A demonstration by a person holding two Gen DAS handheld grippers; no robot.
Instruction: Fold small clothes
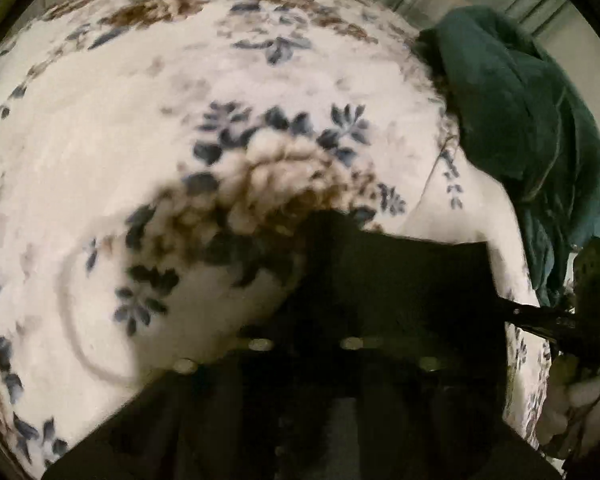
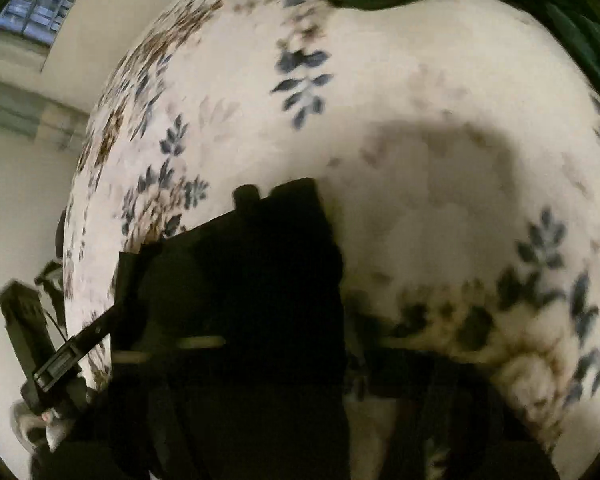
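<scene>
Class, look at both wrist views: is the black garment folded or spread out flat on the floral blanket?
Neither settled: the black garment is held up between the grippers, hanging over the floral blanket. Blur and darkness hide any folds.

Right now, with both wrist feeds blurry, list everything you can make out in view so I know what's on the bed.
black garment: one, black, on the floral cover, stretched between the two grippers
green cloth: one heap, dark green, far right edge of the cover in the left wrist view
floral cover: one, cream with blue and brown flowers, under everything
window: one, gridded panes, upper left of the right wrist view
right gripper: one, black, at the garment's right edge; jaw state unclear
left gripper: one, black, at the garment's left edge; jaw state unclear
</scene>
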